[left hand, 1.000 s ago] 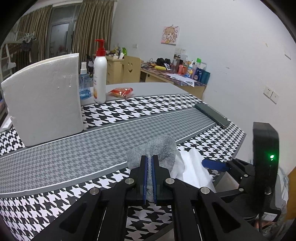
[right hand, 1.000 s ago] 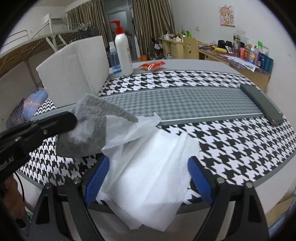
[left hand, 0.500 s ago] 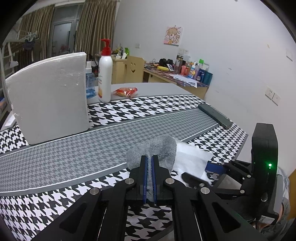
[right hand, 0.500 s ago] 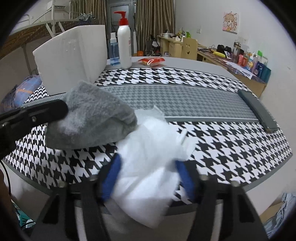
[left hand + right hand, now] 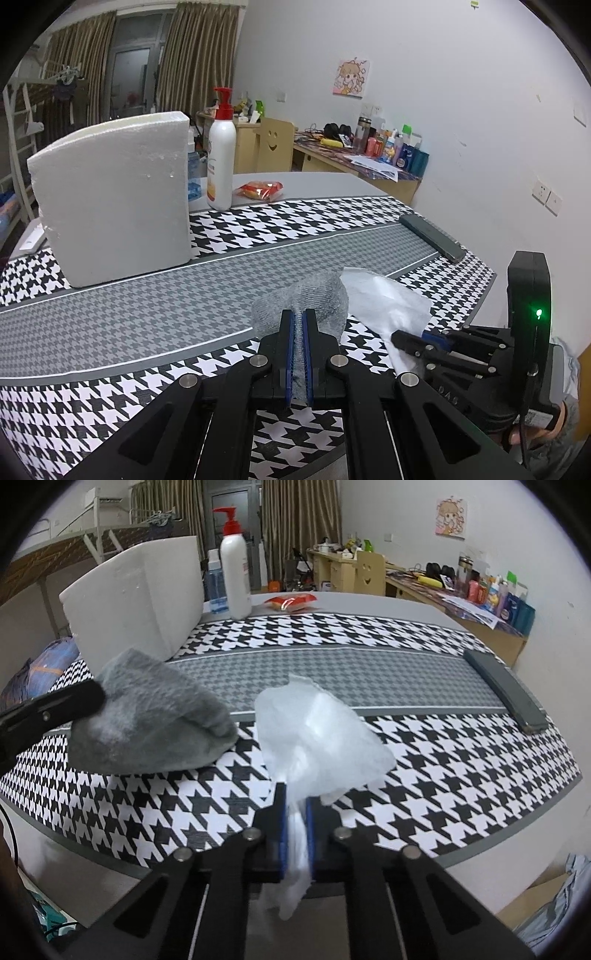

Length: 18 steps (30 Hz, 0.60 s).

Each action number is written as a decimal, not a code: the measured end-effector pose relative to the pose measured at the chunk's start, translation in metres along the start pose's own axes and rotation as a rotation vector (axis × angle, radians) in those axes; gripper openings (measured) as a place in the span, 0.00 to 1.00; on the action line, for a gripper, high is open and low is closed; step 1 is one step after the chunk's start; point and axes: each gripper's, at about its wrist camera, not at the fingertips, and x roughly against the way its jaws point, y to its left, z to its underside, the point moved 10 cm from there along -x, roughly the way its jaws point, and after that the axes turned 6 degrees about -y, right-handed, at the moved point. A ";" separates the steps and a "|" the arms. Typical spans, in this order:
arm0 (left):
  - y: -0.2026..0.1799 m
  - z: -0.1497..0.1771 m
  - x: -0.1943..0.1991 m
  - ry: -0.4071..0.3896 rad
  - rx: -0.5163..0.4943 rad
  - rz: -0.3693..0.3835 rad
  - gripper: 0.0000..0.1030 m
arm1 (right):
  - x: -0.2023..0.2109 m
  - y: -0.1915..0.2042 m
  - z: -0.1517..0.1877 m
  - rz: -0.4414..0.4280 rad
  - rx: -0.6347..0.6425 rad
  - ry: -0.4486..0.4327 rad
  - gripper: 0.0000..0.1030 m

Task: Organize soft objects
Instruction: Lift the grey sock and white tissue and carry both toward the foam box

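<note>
A grey mesh cloth [image 5: 303, 299] is pinched between the blue pads of the left gripper [image 5: 299, 325], bunched into a lump over the near edge of the houndstooth table runner [image 5: 332, 218]. Just to its right a white tissue [image 5: 317, 734] is clamped in the right gripper [image 5: 295, 805], whose jaws have come together on it; its lower end hangs below the pads, past the table edge. In the right wrist view cloth and tissue sit close side by side, barely apart.

Farther back on the left stands a white foam block [image 5: 114, 199], upright on the runner. Behind it to the right is a white pump bottle [image 5: 221, 162] with a red pump head; its label print is too small to read. A blue bottle [image 5: 216, 587] stands between block and pump bottle. A red snack packet [image 5: 260, 189] lies on the bare grey tabletop beyond. A dark flat bar [image 5: 430, 236] lies at the far right of the runner. A cartoon picture [image 5: 351, 78] hangs on the wall.
</note>
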 end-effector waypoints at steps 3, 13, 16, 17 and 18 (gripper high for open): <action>-0.001 -0.002 0.001 -0.004 -0.003 0.002 0.05 | 0.002 -0.004 -0.004 0.001 -0.016 -0.014 0.10; -0.008 -0.005 0.009 -0.019 -0.019 -0.003 0.05 | 0.017 -0.007 -0.013 -0.003 -0.027 -0.055 0.10; -0.008 -0.008 0.013 -0.029 -0.018 -0.003 0.05 | 0.021 -0.008 -0.015 -0.006 -0.035 -0.067 0.10; -0.008 -0.009 0.014 -0.032 -0.017 -0.003 0.05 | 0.023 -0.008 -0.016 -0.007 -0.037 -0.071 0.10; -0.008 -0.011 0.016 -0.037 -0.018 -0.002 0.05 | 0.024 -0.008 -0.017 -0.008 -0.038 -0.074 0.10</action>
